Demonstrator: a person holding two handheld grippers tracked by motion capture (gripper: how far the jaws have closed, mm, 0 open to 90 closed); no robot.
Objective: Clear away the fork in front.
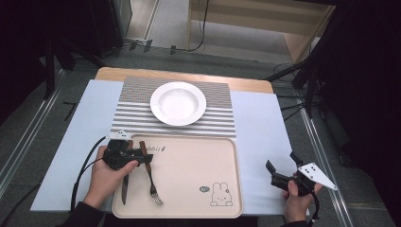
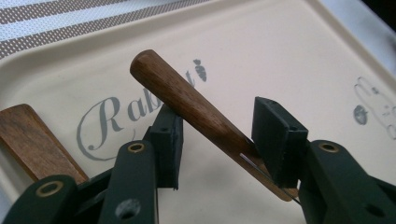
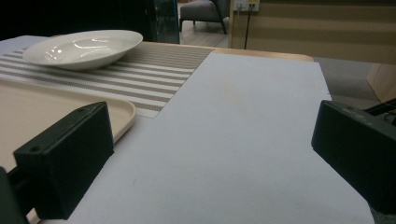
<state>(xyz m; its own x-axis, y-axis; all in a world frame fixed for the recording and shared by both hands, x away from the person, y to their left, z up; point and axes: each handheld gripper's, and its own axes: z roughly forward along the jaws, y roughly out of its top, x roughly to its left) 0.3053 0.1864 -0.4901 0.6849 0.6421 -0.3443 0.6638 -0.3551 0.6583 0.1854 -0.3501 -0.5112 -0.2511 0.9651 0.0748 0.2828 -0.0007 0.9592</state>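
Observation:
A fork (image 1: 151,178) with a brown wooden handle (image 2: 187,100) lies on the left part of a beige tray (image 1: 194,163), tines toward the person. My left gripper (image 1: 143,158) is open, its two pads standing either side of that handle (image 2: 219,135); the right pad is close against it. A knife (image 1: 125,187) with a flat wooden handle (image 2: 32,140) lies just left of the fork. My right gripper (image 1: 282,162) is open and holds nothing (image 3: 210,154), low over the pale table cover right of the tray.
A white deep plate (image 1: 178,103) (image 3: 84,46) sits on a striped placemat (image 1: 213,120) beyond the tray. The tray (image 2: 280,56) carries "Rabbit" lettering and a rabbit drawing (image 1: 220,194). The pale cover (image 3: 243,121) spreads right of the tray rim (image 3: 123,114).

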